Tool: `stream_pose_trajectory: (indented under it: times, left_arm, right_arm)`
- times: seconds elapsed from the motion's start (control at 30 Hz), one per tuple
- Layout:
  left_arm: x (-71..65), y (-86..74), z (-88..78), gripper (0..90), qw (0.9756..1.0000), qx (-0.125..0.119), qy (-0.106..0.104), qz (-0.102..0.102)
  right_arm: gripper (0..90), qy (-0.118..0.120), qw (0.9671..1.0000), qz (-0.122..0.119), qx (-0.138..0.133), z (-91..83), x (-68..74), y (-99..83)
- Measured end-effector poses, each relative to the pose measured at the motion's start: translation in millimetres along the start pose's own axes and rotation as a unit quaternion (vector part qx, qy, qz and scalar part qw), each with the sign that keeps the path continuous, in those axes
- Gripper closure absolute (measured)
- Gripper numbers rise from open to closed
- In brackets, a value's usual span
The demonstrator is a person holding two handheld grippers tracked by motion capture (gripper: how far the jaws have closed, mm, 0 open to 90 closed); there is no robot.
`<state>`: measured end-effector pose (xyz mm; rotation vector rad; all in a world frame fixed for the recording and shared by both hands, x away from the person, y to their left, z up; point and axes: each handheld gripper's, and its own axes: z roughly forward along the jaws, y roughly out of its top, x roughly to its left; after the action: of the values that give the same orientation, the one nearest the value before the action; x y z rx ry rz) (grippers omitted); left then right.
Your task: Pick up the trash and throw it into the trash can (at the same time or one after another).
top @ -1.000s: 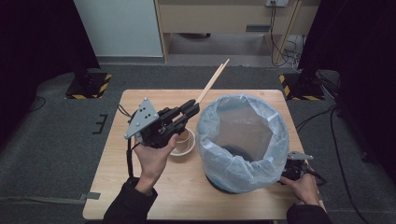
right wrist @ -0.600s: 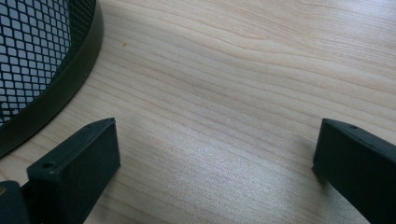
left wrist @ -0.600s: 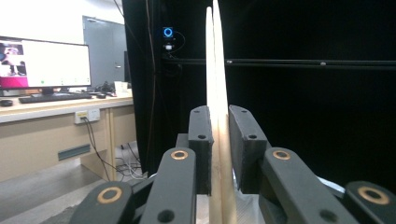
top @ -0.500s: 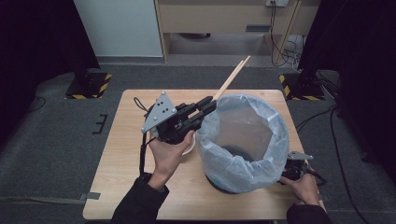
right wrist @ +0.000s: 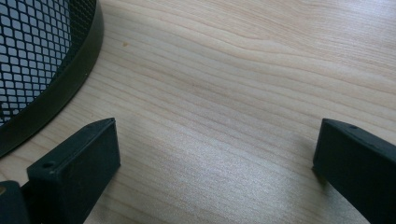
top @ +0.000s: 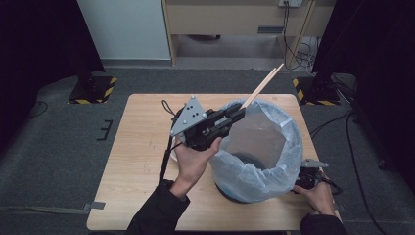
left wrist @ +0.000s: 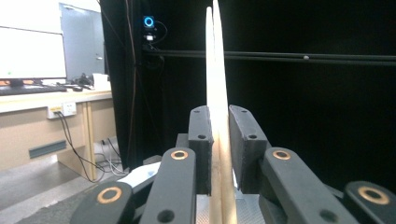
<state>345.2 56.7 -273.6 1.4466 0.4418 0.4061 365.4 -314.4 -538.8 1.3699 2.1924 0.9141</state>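
Carrying the pair of pale wooden chopsticks [top: 262, 86] pinched in the left tool [top: 239, 113], keep them over the plastic-lined black mesh bin [top: 254, 147]. Tip them down before releasing, so they drop inside the liner. The right tool [right wrist: 215, 158] rests wide open and empty on the desk [top: 142, 147], near right of the bin.

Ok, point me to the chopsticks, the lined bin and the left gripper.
chopsticks [top: 262, 86], high view, on the bare wooden shaft above the bin's rim
lined bin [top: 254, 178], high view, on the near outer wall of the plastic liner
left gripper [left wrist: 219, 140], left gripper view, midway between its fingertips

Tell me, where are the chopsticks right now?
In the high view, the chopsticks are clamped in the left gripper, sticking out over the far rim of the bin.
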Motion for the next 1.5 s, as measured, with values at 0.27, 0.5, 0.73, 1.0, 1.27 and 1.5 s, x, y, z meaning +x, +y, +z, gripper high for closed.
stream_pose_trajectory:
  times: [0.27, 0.5, 0.73, 1.0, 1.27, 1.5]
  left_arm:
    - [-0.1, -8.4, 12.6, 79.3, 0.9997, 0.025, -0.006, 0.0]
    - [2.5, -14.5, 19.5, 74.9, 0.9988, 0.048, -0.01, -0.006]
    - [6.8, -12.2, 11.9, 65.6, 0.9991, 0.042, -0.004, -0.005]
    - [26.1, -9.9, -30.3, 53.2, 0.9985, 0.042, 0.036, 0.002]
    - [62.8, -30.8, -75.2, 46.5, 0.9921, 0.075, 0.1, -0.011]
    - [90.8, -73.6, -97.5, 41.6, 0.9817, 0.119, 0.145, -0.03]
  right_arm:
    - [0.8, 0.0, 1.0, 0.0, 0.0, 0.0, -0.1, 0.0]
    - [0.8, 0.0, 1.0, 0.0, 0.0, 0.0, 0.0, 0.0]
    - [0.8, 0.0, 1.0, 0.0, 0.0, 0.0, 0.0, 0.0]
    - [0.8, 0.0, 1.0, 0.0, 0.0, 0.0, 0.0, 0.0]
    - [0.7, 0.0, 1.0, 0.0, 0.0, 0.0, 0.0, 0.0]
    - [0.7, 0.0, 1.0, 0.0, 0.0, 0.0, 0.0, 0.0]
